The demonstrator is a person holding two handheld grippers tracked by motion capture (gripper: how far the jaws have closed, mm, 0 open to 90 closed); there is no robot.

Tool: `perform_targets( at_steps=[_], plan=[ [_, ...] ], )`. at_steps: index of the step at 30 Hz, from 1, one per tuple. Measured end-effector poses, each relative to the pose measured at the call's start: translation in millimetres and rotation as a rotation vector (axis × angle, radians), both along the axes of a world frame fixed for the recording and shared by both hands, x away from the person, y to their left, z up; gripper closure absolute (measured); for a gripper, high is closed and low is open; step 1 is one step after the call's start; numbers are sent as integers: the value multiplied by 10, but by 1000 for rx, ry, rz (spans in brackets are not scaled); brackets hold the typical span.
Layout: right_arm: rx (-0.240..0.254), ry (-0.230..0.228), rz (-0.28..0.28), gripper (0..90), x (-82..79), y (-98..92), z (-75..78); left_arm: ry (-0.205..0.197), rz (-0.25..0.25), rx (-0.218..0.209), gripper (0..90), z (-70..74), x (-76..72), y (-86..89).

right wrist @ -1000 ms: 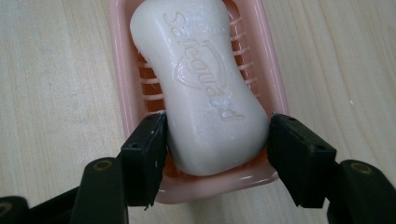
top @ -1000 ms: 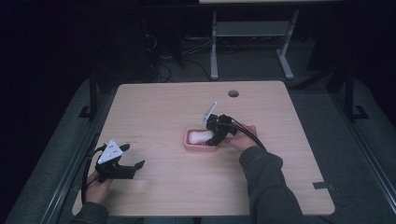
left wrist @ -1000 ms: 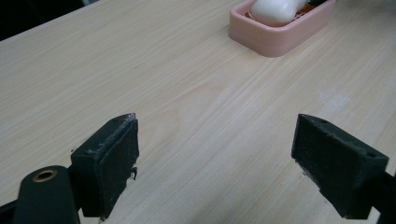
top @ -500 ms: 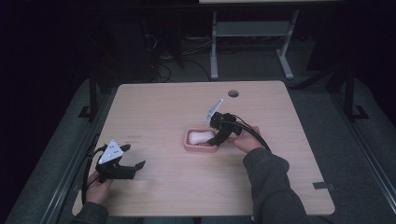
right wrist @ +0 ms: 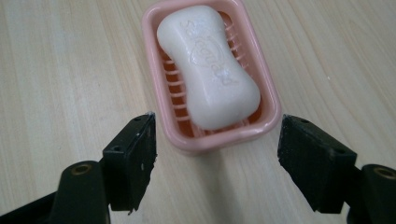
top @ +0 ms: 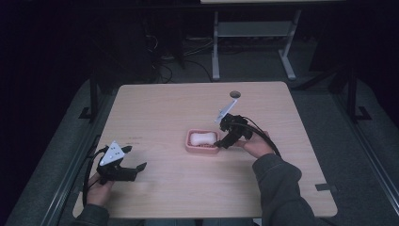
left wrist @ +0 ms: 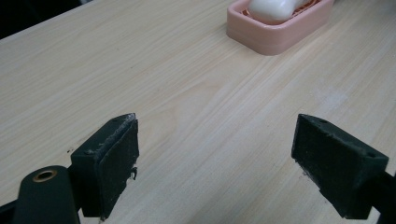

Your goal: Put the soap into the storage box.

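The right gripper (top: pixel 226 140) has drawn back slightly from the pink soap dish (right wrist: pixel 211 74), its jaws spread wide and empty just short of the dish's near end. The white soap bar (right wrist: pixel 208 67) lies in the dish near the table's (top: pixel 164 108) centre. The left gripper (top: pixel 123 170) stays by the table's front left corner, jaws apart.

White soap (right wrist: pixel 208 66) in pink dish (right wrist: pixel 268 100), claw (right wrist: pixel 215 150) agape.

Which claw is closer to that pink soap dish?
Right. The right claw sits open at the pink soap dish; the left claw rests far off by the table's near-left corner.
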State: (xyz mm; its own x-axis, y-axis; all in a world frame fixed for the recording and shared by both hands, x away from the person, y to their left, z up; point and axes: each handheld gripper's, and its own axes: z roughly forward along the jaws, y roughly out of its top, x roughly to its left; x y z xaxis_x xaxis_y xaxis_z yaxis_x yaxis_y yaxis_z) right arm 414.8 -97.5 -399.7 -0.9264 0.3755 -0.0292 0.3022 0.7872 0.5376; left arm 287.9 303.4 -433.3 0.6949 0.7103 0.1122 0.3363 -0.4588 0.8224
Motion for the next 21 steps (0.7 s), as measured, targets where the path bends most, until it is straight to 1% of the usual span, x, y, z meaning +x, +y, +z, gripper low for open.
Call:
perform_targets(
  at_steps=[5, 8, 12, 13, 15, 16, 20, 21],
  plan=[
    [2, 17, -16, 259, -29, -73, 25, 1, 1, 0, 144, -4, 1, -4],
    [3, 18, -16, 256, -51, -97, 44, 0, 0, 0, 144, -5, 1, -6],
    [8, 34, -20, 254, -83, -122, 70, 0, 1, 0, 144, -6, 1, -6],
    [6, 32, -22, 253, -92, -128, 77, 1, 1, 0, 144, -6, 0, -7],
    [21, 16, -20, 254, -117, -152, 81, 0, -1, 2, 144, -5, 1, -6],
    [30, 18, -22, 254, -129, -172, 76, 0, 0, 1, 144, -6, 0, -7],
    [32, 21, -33, 252, -162, -236, 48, 1, 0, 2, 144, -7, 1, -7],
    [34, 28, -37, 251, -172, -250, 41, 0, -2, 4, 144, -7, 2, -7]
  ],
)
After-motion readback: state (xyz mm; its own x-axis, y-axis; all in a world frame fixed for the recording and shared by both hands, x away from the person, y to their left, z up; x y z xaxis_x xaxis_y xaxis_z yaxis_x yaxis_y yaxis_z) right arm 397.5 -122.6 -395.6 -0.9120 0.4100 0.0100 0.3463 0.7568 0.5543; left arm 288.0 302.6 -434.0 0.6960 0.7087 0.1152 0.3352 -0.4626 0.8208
